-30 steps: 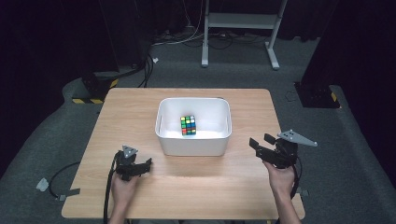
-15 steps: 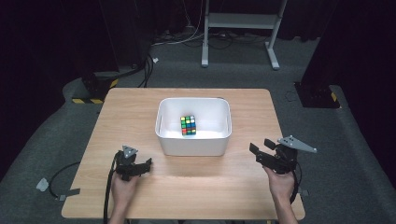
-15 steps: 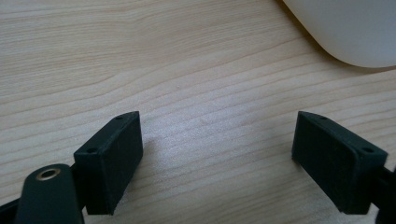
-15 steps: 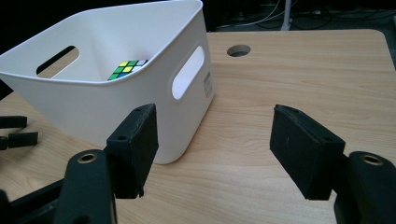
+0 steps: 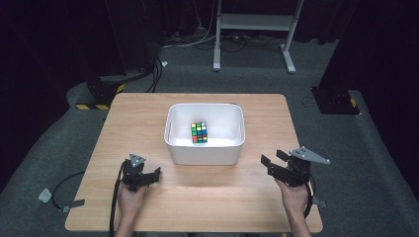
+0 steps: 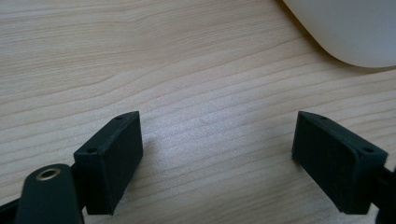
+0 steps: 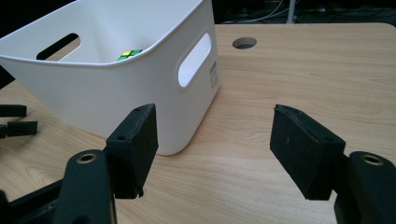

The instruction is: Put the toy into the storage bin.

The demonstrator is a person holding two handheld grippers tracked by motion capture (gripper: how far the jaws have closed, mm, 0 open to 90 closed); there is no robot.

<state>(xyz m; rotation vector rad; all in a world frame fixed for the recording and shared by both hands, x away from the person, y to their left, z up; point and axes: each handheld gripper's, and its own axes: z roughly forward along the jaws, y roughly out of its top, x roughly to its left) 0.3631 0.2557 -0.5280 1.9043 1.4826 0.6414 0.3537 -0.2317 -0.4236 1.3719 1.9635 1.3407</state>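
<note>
**Kid:** Where is the puzzle cube (image 5: 199,132) sitting?

**Helper:** It is lying inside the white bin (image 5: 205,153), on the bottom, near the middle. It is showing green, yellow, blue and red squares. In the right gripper view, a bit of its green and yellow top (image 7: 129,54) is peeking over the bin's rim.

**Kid:** Where is the bin standing?

**Helper:** It is standing upright in the middle of the wooden tabletop (image 5: 148,116). It has a long hole in each end wall for carrying.

**Kid:** What are the two grippers doing?

**Helper:** The left gripper (image 5: 154,173) is sitting low over the tabletop, near the bin's front left corner. Its fingers (image 6: 112,158) are standing wide apart with nothing but bare wood between them. A rounded bit of the bin is showing at the top right of its own view.

**Kid:** And the other one?

**Helper:** The right gripper (image 5: 271,161) is hanging just off the bin's front right corner, pointing toward it. Its fingers (image 7: 299,149) are standing apart too, and they are holding nothing. The bin is not touching them.

**Kid:** Who is holding them?

**Helper:** A person's hands are coming in from the near edge of the tabletop.
</note>
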